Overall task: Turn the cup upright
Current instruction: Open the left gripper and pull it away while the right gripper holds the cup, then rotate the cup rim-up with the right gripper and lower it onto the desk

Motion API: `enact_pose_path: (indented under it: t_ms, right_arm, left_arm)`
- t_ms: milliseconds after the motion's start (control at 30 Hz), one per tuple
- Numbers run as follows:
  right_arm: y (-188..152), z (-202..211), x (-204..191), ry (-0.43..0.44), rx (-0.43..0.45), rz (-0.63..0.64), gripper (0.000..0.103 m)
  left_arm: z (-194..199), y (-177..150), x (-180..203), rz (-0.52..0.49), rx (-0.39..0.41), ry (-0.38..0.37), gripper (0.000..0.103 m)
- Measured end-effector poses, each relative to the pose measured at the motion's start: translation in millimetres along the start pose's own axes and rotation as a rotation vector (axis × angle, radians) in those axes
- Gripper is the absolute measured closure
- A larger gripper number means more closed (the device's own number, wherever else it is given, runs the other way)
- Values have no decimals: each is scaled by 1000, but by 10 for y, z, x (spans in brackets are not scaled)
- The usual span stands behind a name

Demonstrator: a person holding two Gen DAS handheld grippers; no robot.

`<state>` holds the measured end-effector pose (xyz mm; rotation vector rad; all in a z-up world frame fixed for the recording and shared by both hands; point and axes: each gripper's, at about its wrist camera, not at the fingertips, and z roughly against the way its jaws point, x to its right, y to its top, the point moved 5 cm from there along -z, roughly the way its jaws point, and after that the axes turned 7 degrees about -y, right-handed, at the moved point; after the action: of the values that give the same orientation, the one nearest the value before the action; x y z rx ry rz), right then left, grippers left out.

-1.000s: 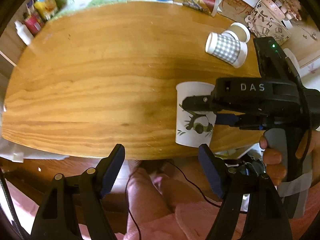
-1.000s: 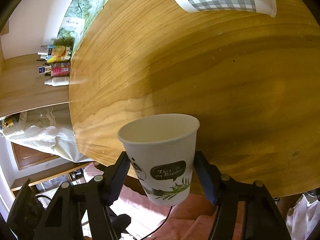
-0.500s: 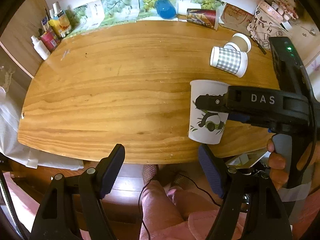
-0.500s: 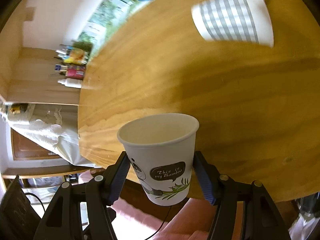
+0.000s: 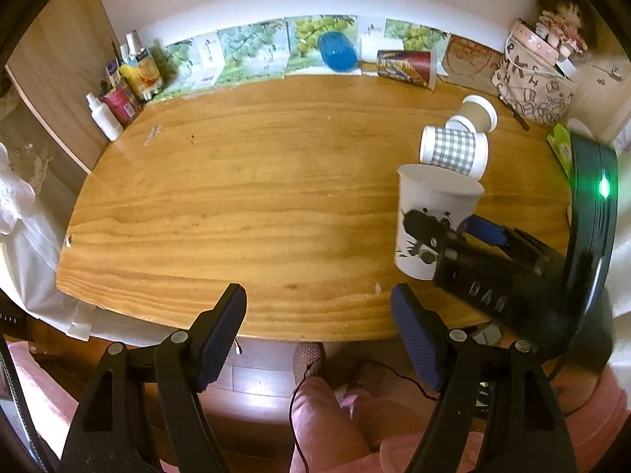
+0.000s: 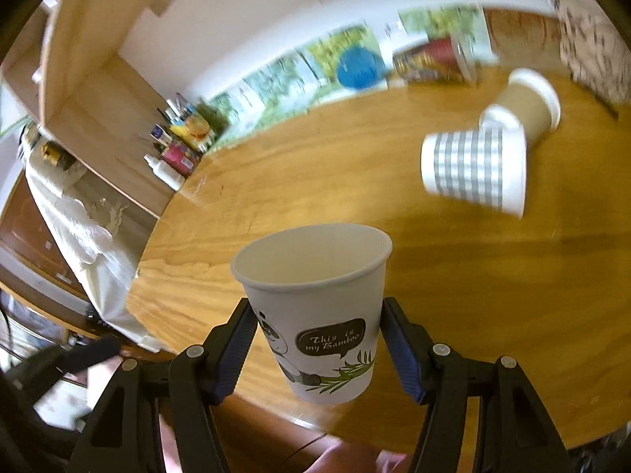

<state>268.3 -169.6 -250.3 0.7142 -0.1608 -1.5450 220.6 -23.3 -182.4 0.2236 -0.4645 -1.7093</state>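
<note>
A white paper cup with a panda print [image 6: 315,311] sits mouth-up between the fingers of my right gripper [image 6: 317,349], which is shut on its sides. In the left wrist view the same panda cup [image 5: 432,218] is held upright over the right part of the wooden table [image 5: 236,205], near its front edge; whether its base touches the wood I cannot tell. My left gripper [image 5: 317,335] is open and empty, hovering at the table's front edge, left of the cup.
A grey checked cup [image 5: 453,149] lies on its side behind the panda cup, touching a brown cup [image 5: 479,112] also on its side. A red patterned cup [image 5: 408,65] and a blue object [image 5: 337,51] lie by the back wall. Bottles [image 5: 122,86] stand at back left.
The right gripper has turned with the panda cup, keeping it mouth-up, and its view swung toward the back wall. The left gripper has drawn back and up, showing more table.
</note>
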Motion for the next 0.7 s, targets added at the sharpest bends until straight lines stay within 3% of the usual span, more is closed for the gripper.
enact_pose_path:
  t_ms: [167,367,700]
  right_arm:
    - [-90,52,8,-87,165,122,38]
    - [-250,48,69,-82,290,173,38]
    - [-362,17,73,-72,380,204,38]
  left_arm:
    - [5,13,-1,3,11,26,24]
    - [32,17,23,-4,27,49,24]
    - [74,25,56,41,48,64,24]
